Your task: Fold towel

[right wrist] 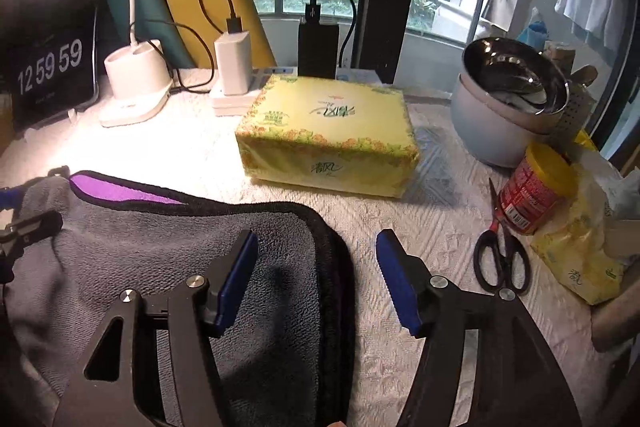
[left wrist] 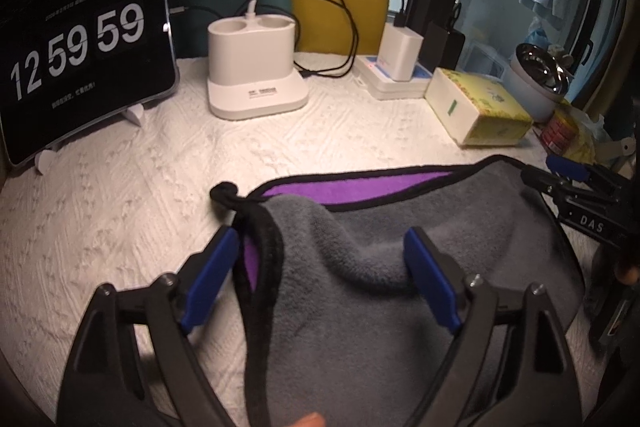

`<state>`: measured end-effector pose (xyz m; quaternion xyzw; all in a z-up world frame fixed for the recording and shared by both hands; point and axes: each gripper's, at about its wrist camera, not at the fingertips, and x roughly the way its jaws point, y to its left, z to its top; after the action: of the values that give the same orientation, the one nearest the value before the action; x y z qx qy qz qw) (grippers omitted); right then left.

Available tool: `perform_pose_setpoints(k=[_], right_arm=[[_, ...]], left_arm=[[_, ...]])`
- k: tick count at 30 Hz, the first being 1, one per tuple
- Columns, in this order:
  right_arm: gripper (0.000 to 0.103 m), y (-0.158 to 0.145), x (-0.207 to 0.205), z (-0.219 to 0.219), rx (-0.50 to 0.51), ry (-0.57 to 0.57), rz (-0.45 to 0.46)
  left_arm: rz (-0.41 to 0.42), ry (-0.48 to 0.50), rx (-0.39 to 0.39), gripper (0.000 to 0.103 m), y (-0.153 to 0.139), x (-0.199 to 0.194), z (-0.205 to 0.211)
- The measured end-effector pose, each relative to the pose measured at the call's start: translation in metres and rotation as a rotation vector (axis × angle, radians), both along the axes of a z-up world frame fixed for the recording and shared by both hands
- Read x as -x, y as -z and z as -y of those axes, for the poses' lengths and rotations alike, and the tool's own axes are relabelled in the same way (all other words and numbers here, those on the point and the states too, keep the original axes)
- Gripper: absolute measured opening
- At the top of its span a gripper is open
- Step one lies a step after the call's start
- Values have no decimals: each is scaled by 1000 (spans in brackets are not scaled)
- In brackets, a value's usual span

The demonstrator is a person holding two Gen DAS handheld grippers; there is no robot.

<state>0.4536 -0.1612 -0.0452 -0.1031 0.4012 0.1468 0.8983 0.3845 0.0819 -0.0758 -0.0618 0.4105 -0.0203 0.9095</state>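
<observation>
The grey towel (left wrist: pixel 360 267) is lying folded on the near surface (left wrist: pixel 140 187). The left tongs (left wrist: pixel 320 259) are spreading wide around its bunched left edge, and the right tongs (right wrist: pixel 316 267) are gaping wide over its right edge.

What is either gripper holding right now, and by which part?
Nothing is held. The left gripper is open, straddling a raised fold of the grey towel; the right gripper is open over its right edge.

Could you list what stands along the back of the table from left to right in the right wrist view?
Clock display → white lamp base → white charger → black power bank → stacked bowls.
</observation>
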Motion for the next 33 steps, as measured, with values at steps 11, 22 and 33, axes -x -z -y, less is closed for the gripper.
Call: perform_pose_setpoints(k=[11, 22, 33], right_arm=[[65, -43, 46, 16, -38, -9, 107], [65, -75, 92, 18, -76, -33, 194], [65, -83, 133, 22, -102, -49, 232]], left_arm=[[133, -16, -13, 95, -40, 53, 7], [277, -41, -66, 97, -69, 116, 18], [384, -67, -96, 97, -88, 174, 26]])
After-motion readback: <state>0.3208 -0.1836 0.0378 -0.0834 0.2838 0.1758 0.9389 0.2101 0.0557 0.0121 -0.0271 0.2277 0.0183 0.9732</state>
